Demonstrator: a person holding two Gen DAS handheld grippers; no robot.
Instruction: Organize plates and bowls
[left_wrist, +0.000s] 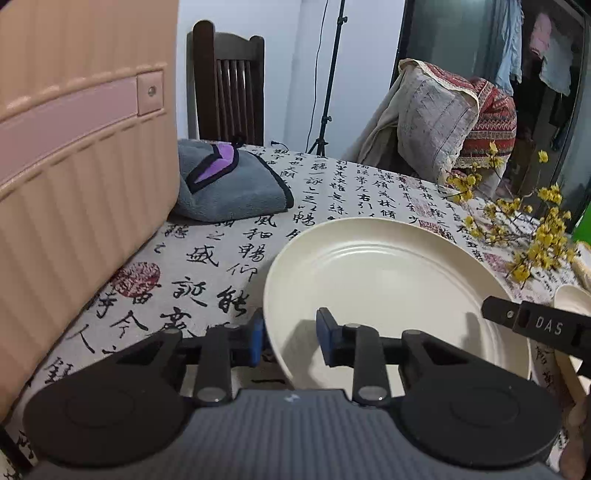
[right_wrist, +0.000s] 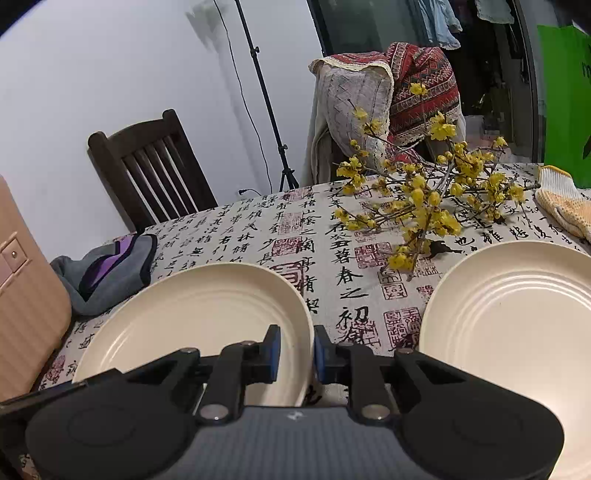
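both grippers straddle the rim of one cream plate (right_wrist: 207, 321), so the step in hand looks like a two-sided grasp before lifting it. the left gripper (left_wrist: 290, 341) has one pad outside the rim at the plate's 8 o'clock and one inside, with a gap showing, so it's apart and not yet clamped. the right gripper (right_wrist: 295, 354) sits at the plate's 4 o'clock, pads close on either side of the edge; whether they pinch it i cannot tell. a second plate (right_wrist: 517, 332) lies at 3 o'clock on the cloth (right_wrist: 325, 236). both plates are empty. next move probably calls for firm closure, then a level lift onto the second plate, clear of the flowers (right_wrist: 424, 199) at 1 o'clock.
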